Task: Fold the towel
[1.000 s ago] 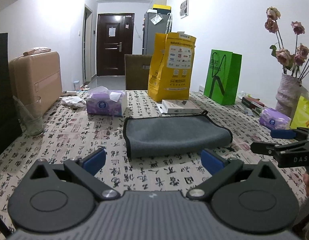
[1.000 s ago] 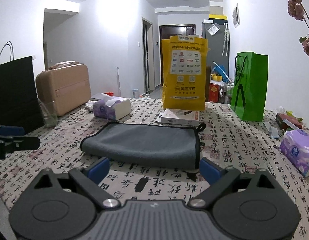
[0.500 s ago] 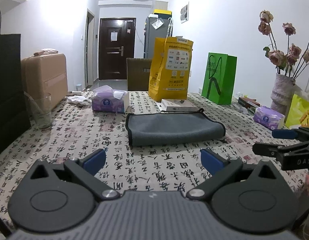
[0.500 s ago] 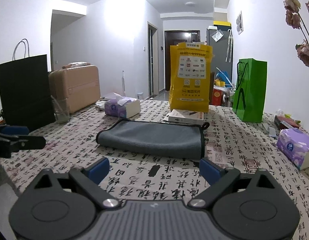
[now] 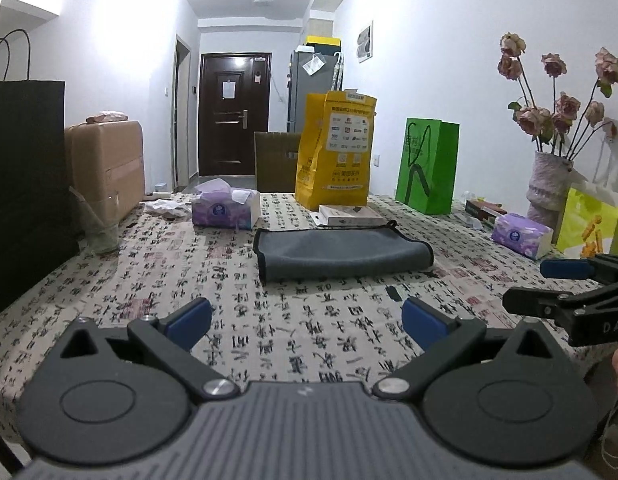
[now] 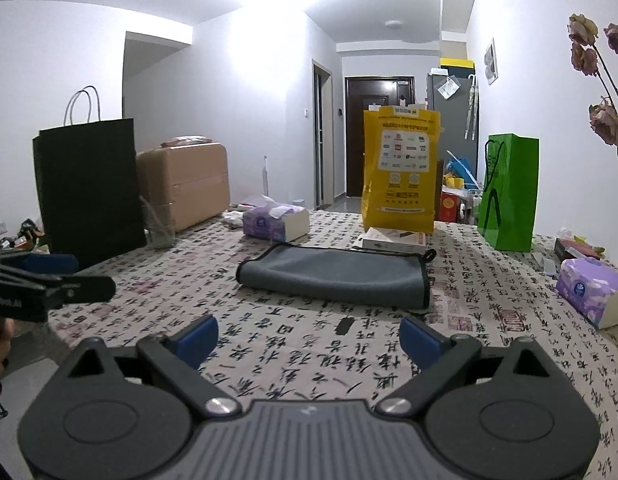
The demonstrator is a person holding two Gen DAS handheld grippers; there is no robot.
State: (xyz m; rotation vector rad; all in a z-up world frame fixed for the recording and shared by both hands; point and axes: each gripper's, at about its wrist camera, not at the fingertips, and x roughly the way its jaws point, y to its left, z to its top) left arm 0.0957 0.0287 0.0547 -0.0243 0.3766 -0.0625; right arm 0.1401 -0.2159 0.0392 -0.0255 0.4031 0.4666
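Observation:
A grey towel (image 5: 341,254) with a dark hem lies folded flat on the table's calligraphy-print cloth (image 5: 309,320); it also shows in the right wrist view (image 6: 337,276). My left gripper (image 5: 307,320) is open and empty, held back near the table's front edge, well short of the towel. My right gripper (image 6: 307,338) is open and empty too, also short of the towel. The right gripper shows at the right edge of the left wrist view (image 5: 565,286). The left gripper shows at the left edge of the right wrist view (image 6: 65,274).
Behind the towel stand a yellow bag (image 5: 335,152), a white flat box (image 5: 349,214) and a green bag (image 5: 427,166). Tissue packs lie at back left (image 5: 225,210) and right (image 5: 521,234). A black bag (image 5: 21,188), a glass (image 5: 99,226) and a vase (image 5: 549,188) line the sides.
Both grippers have drawn back from the towel toward the table's front edge and lifted a little. The towel has not moved. Both stay open.

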